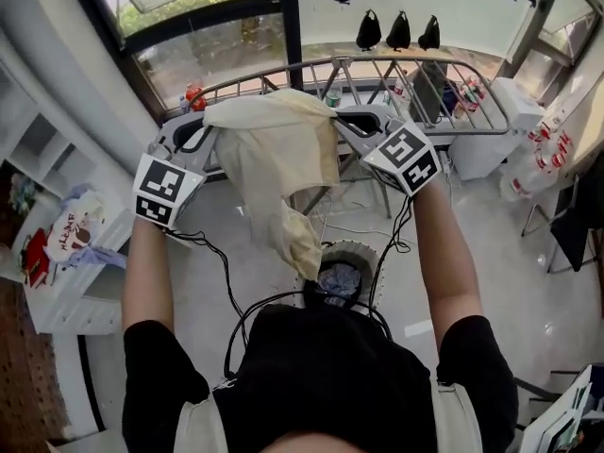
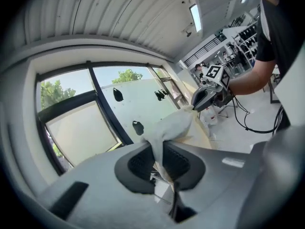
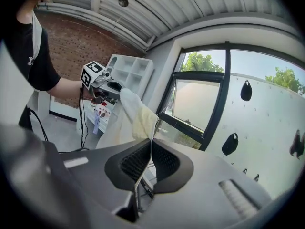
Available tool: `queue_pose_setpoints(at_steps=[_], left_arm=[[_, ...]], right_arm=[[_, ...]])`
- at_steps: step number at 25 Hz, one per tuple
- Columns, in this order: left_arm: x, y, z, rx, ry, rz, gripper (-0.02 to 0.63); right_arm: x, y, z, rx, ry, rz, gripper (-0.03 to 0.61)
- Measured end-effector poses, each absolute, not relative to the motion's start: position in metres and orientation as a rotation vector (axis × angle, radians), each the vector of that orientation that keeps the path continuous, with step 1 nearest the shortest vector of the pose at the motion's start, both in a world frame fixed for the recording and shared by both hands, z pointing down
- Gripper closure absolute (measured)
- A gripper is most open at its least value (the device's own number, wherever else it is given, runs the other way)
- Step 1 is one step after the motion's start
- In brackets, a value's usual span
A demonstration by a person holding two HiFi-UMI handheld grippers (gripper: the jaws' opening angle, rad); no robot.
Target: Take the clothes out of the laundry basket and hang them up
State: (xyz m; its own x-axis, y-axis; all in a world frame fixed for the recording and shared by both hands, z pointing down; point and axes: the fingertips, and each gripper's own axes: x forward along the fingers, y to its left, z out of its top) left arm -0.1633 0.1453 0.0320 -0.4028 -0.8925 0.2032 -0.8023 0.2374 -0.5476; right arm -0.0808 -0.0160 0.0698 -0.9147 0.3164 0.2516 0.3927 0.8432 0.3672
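Observation:
A cream garment is stretched between both raised grippers, and its lower part hangs down in a twisted tail. My left gripper is shut on the garment's left top edge; in the left gripper view the cloth bunches between the dark pads. The right gripper is shut on the right top edge, where a thin fold of cloth runs between its pads. A round laundry basket with dark clothes stands on the floor below. Each gripper shows in the other's view: right gripper, left gripper.
A metal drying rack stands just beyond the garment, by the window. White shelves line the left wall. A white box and plastic bags sit at the right. Cables trail down to the person's body.

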Motion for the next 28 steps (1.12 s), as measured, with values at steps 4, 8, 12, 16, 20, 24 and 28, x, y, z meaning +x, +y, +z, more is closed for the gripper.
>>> queue_pose_setpoints(at_steps=[4,8,12,16,20,24,28], left_arm=[[-0.188,0.168,0.017,-1.463,2.432,-0.931,0.578],[-0.224,0.191,-0.002,-1.386,2.487,-0.867,0.578],[-0.267,0.197,-0.026,-1.347,2.462,-0.861,0.578],[-0.316,0.189,-0.052,-1.342,2.432,-0.847,0.578],[-0.363,0.173,-0.074,-1.338,2.395,-0.863,0.578],[-0.408,0.149,-0.091,-1.363,2.382,-0.850,0.578],[-0.464,0.119,-0.090,-1.401,2.391,-0.863,0.578]], right_arm=[[-0.115,-0.002,0.053,-0.594,-2.833,-0.714,0.555],[-0.159,0.016,0.034,-0.602,-2.836,-0.809,0.555],[-0.209,0.019,0.017,-0.565,-2.867,-0.824,0.555],[-0.255,0.015,0.006,-0.499,-2.896,-0.819,0.555],[-0.297,0.005,-0.001,-0.417,-2.913,-0.821,0.555],[-0.332,-0.016,-0.011,-0.331,-2.929,-0.809,0.555],[-0.374,-0.041,-0.013,-0.228,-2.914,-0.794,0.555]])
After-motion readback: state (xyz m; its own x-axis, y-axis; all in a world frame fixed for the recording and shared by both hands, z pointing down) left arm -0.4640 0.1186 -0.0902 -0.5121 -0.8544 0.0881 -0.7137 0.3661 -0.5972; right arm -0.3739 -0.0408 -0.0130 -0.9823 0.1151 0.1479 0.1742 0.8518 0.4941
